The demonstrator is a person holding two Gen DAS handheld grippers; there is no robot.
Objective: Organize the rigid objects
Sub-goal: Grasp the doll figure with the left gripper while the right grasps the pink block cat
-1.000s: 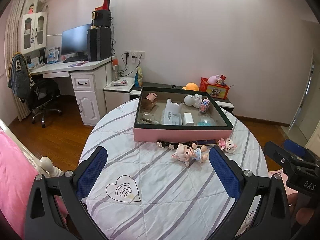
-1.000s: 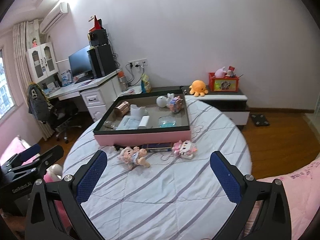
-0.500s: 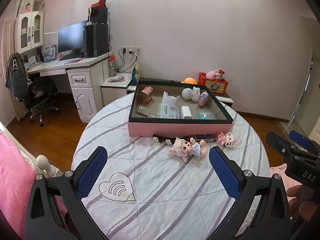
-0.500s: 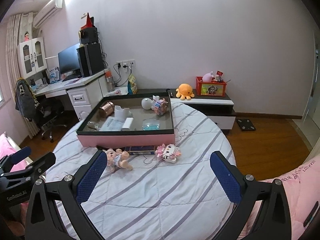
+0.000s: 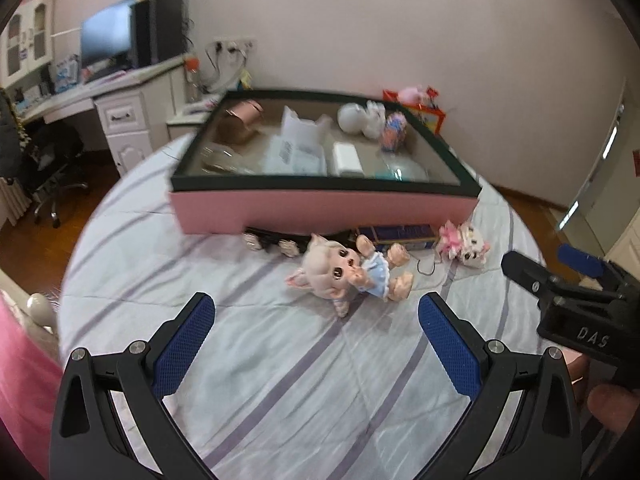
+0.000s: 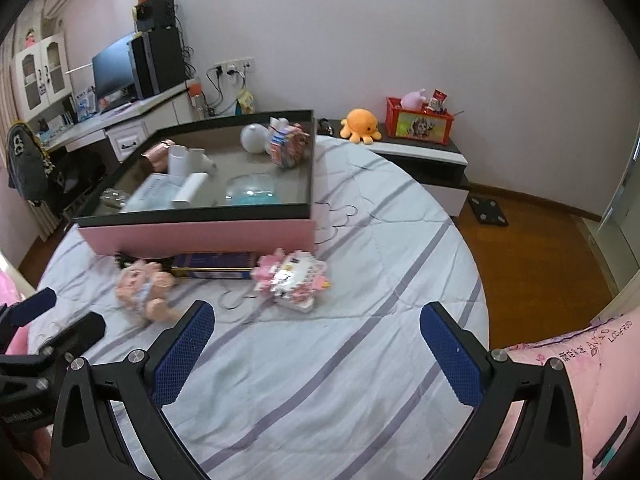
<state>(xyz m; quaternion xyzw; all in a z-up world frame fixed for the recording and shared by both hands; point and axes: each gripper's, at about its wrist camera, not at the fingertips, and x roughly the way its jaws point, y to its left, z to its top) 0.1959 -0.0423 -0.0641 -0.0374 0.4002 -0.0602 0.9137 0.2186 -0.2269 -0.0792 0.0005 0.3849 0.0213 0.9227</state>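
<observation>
A pink box with a dark rim (image 5: 320, 210) (image 6: 200, 234) stands on the round striped table and holds several small items. In front of it lie a pig doll in a blue dress (image 5: 352, 272) (image 6: 146, 290), a dark blue flat box (image 5: 400, 234) (image 6: 214, 266), a black hair clip (image 5: 276, 240) and a pink-and-white block toy (image 5: 466, 242) (image 6: 294, 278). My left gripper (image 5: 316, 340) is open, just short of the pig doll. My right gripper (image 6: 316, 344) is open, near the block toy, with nothing between its fingers.
Thin wire hooks (image 6: 340, 212) lie on the cloth right of the box. A desk with a monitor (image 6: 116, 68) stands at the back left, a low cabinet with an orange plush (image 6: 360, 124) at the back. Pink bedding (image 6: 560, 380) borders the table on the right.
Both grippers have moved forward and down toward the table; the pig doll and the block toy are much closer now. Both stay open.
</observation>
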